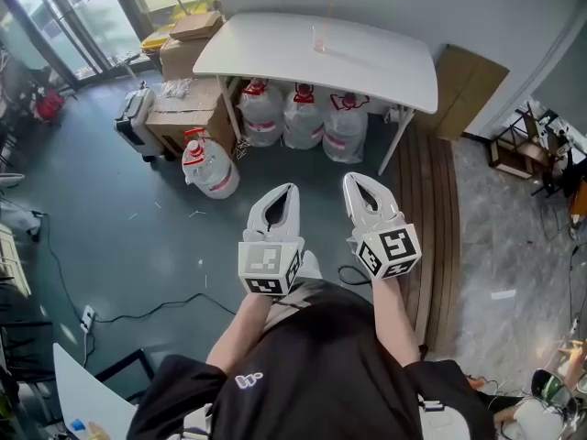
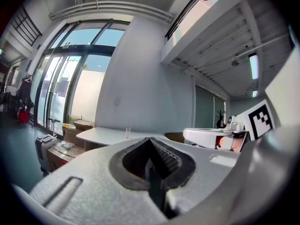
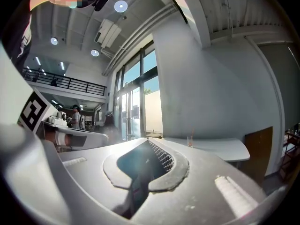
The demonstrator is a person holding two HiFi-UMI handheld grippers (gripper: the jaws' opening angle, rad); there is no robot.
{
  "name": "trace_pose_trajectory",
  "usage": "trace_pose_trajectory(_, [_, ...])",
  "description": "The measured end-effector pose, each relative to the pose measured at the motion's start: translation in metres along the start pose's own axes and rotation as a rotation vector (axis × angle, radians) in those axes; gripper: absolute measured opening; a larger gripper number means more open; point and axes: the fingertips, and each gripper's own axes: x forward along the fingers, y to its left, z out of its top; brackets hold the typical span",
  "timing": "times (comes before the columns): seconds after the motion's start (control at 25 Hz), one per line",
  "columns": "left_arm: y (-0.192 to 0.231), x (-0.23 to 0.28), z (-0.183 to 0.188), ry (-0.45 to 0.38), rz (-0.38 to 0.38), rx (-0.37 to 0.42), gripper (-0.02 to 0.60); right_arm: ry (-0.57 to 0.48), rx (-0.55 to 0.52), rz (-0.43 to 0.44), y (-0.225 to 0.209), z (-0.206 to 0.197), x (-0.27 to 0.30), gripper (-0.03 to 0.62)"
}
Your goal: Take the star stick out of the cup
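Observation:
A small clear cup (image 1: 320, 38) stands on the far white table (image 1: 275, 58), with a thin pinkish stick (image 1: 327, 16) rising from it. The same cup (image 2: 127, 133) shows small in the left gripper view and again as a cup (image 3: 190, 141) in the right gripper view. My left gripper (image 1: 290, 189) and right gripper (image 1: 354, 179) are held side by side near my body, well short of the table. Both are shut with nothing between the jaws.
Under the table stand three large water bottles (image 1: 303, 115), and another bottle (image 1: 209, 165) sits on the floor to the left. Cardboard boxes (image 1: 188, 44) and a suitcase (image 1: 134, 117) lie at the left. Cables (image 1: 138, 314) run across the floor; a person stands in the far background (image 3: 76, 117).

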Motion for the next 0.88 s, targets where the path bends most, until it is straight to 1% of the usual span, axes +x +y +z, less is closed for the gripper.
trace_pose_trajectory(0.2, [0.005,0.007,0.000,-0.005,0.006,-0.006,0.002,0.005,-0.013,0.002,-0.007,-0.003,0.005,0.006])
trace_pose_trajectory(0.44, [0.014,0.018,0.008,-0.012,0.024,-0.002,0.002,-0.001,-0.008,0.012,-0.017,-0.001,0.016,0.006])
trace_pose_trajectory(0.88, [0.029,0.054,0.015,-0.019,0.038,0.006,0.002,-0.009,-0.002,0.017,-0.045,-0.002,0.044,0.006])
